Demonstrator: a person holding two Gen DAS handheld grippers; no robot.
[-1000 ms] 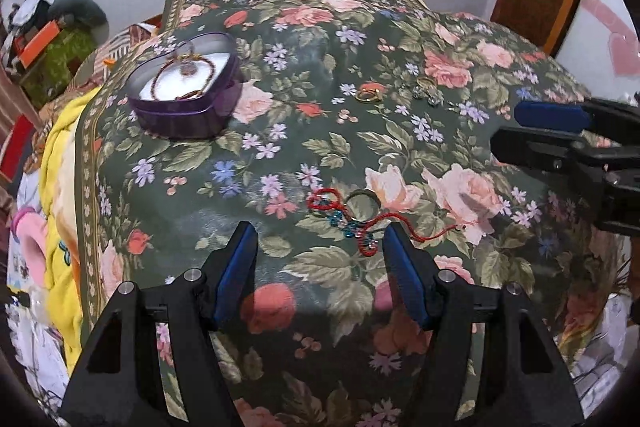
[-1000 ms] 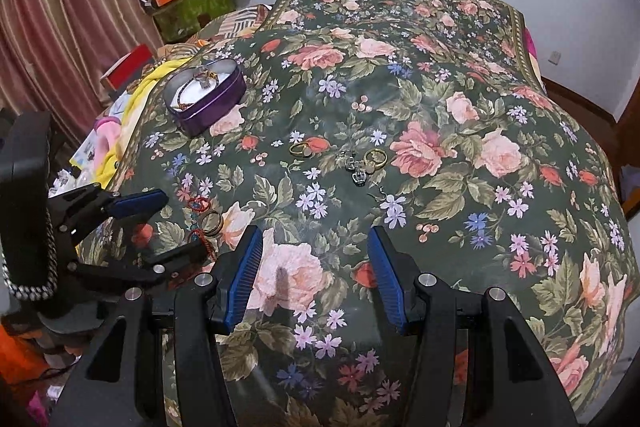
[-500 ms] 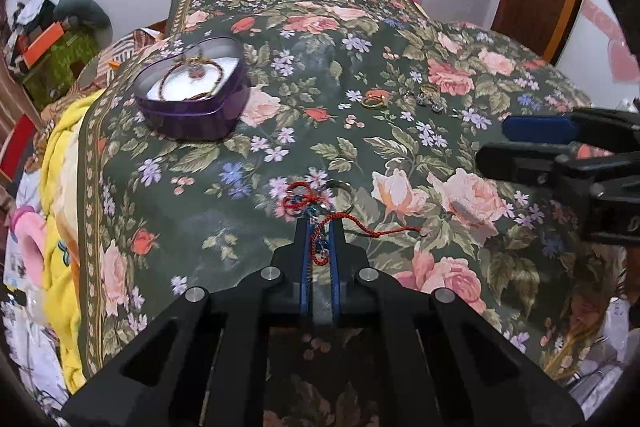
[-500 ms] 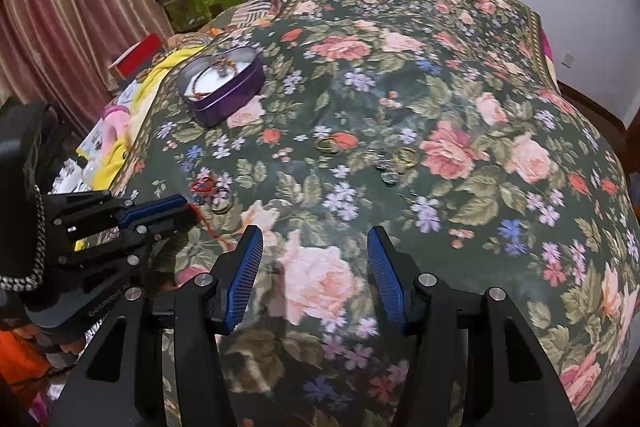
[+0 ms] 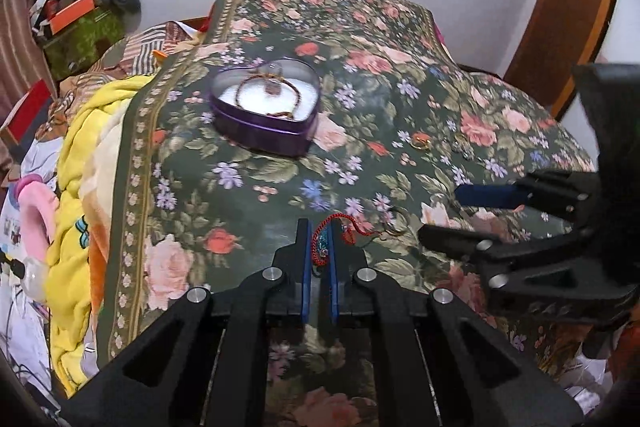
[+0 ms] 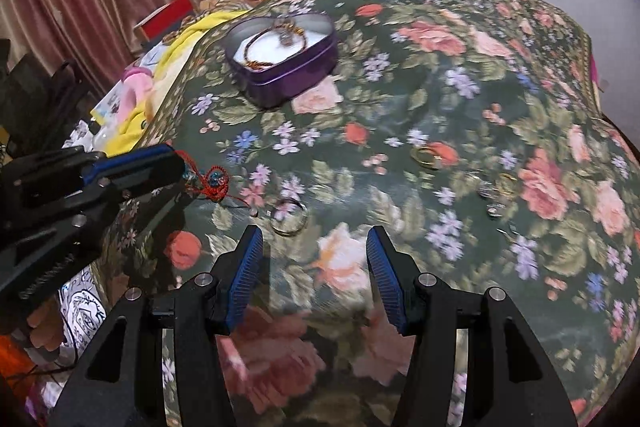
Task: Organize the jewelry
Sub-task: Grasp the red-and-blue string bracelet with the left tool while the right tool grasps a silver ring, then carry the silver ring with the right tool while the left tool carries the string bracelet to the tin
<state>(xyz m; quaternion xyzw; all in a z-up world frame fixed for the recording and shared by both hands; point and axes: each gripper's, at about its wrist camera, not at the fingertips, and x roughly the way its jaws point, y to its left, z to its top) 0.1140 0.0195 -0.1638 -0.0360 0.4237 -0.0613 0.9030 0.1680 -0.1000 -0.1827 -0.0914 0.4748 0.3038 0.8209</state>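
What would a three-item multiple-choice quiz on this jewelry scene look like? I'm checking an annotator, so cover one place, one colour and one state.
1. Where does the beaded brown bracelet lie?
A. inside the heart-shaped purple tin
B. on the floral bedspread
C. in the right gripper

2. What colour is the braided cord bracelet in the left gripper?
A. yellow
B. red
C. white

3. How do the right gripper's jaws stand?
A. shut on a ring
B. shut on nothing
C. open

Key: 1 A, the beaded brown bracelet rests in the heart-shaped purple tin. 2 B, the left gripper pinches a red braided cord bracelet. 3 C, the right gripper has a wide gap holding nothing.
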